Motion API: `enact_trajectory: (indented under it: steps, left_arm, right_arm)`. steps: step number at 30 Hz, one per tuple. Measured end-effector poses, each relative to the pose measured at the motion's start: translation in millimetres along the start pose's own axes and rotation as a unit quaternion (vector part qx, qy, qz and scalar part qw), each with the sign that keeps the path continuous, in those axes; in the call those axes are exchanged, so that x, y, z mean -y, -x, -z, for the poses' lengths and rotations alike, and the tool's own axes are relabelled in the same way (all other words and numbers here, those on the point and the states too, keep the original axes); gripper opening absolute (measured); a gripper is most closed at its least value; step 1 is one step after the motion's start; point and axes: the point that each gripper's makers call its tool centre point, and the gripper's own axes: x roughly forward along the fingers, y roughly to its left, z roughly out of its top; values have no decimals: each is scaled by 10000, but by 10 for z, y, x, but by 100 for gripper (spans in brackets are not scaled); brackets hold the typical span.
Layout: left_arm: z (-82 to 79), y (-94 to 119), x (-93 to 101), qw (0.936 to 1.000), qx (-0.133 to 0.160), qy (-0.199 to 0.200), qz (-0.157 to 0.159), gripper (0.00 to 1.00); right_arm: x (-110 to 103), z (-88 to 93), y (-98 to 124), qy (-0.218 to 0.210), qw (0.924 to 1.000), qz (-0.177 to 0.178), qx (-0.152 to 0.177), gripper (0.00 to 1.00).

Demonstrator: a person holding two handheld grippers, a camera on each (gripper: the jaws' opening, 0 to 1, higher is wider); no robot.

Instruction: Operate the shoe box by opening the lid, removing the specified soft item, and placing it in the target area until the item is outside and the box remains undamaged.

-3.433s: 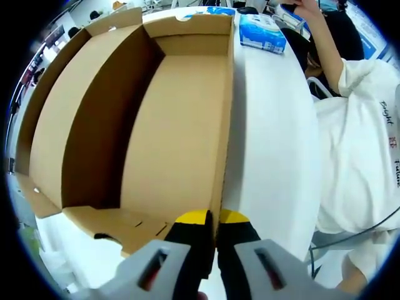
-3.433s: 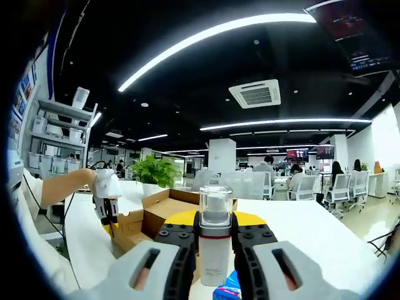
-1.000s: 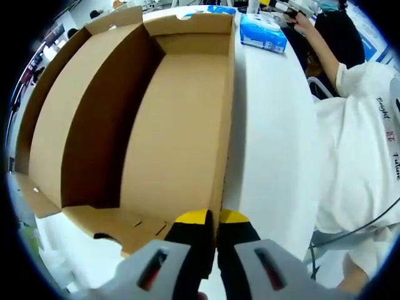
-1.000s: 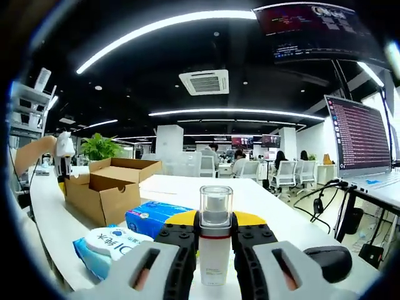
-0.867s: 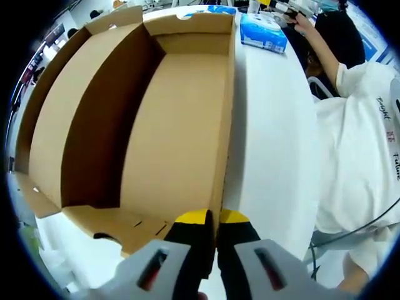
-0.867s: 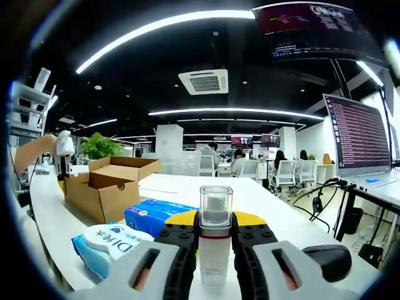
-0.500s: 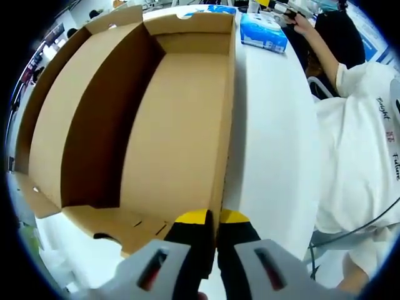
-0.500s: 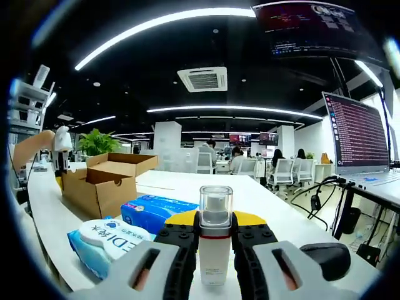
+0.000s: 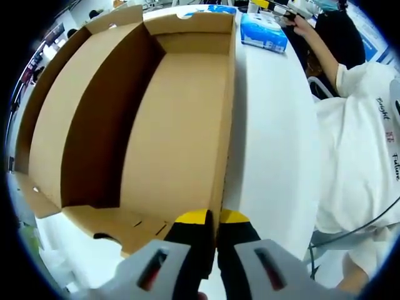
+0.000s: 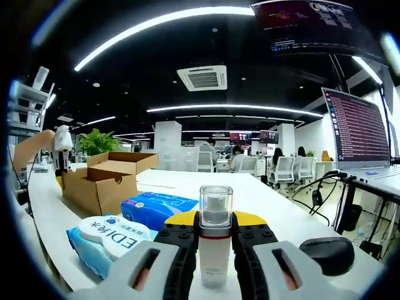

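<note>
On table (image 10: 269, 194): R gripper (image 10: 214, 240) upright, clamps bottle (image 10: 215, 234); L gripper (image 9: 211, 219) pinches box wall (image 9: 226, 125).

The setting is an open-plan office with a dark ceiling (image 10: 125, 62). Long curved light strips (image 10: 162, 28) run across it, beside a square air-conditioning vent (image 10: 205, 77). A white desk (image 10: 181, 184) extends toward rows of white office chairs (image 10: 284, 169). A white column (image 10: 166, 145) stands in the middle distance. A potted green plant (image 10: 99, 144) sits at the left, near white shelving (image 10: 28, 106). A lit monitor (image 10: 356, 128) stands at the right.
</note>
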Motion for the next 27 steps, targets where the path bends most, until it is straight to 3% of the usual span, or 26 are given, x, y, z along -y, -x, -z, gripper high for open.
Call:
enact_trajectory:
  steps: [6,8,21,27]
  left_arm:
    - [-1,-1,-4,10000,5,-7,-9,2]
    - [-1,-2,-8,10000,1,-3,-4,2]
    - [-4,0,-10,10000,17,-17,-24,2]
    - [-3,0,-7,10000,18,-11,-21,2]
  right_arm:
    - [-2,7,4,6,10000,-21,-64,20]
    - [9,18,13,-187,9997,-29,-147,20]
    - [33,11,14,193,9995,183,-141,20]
    - [63,-45,24,130,9995,270,-39,38]
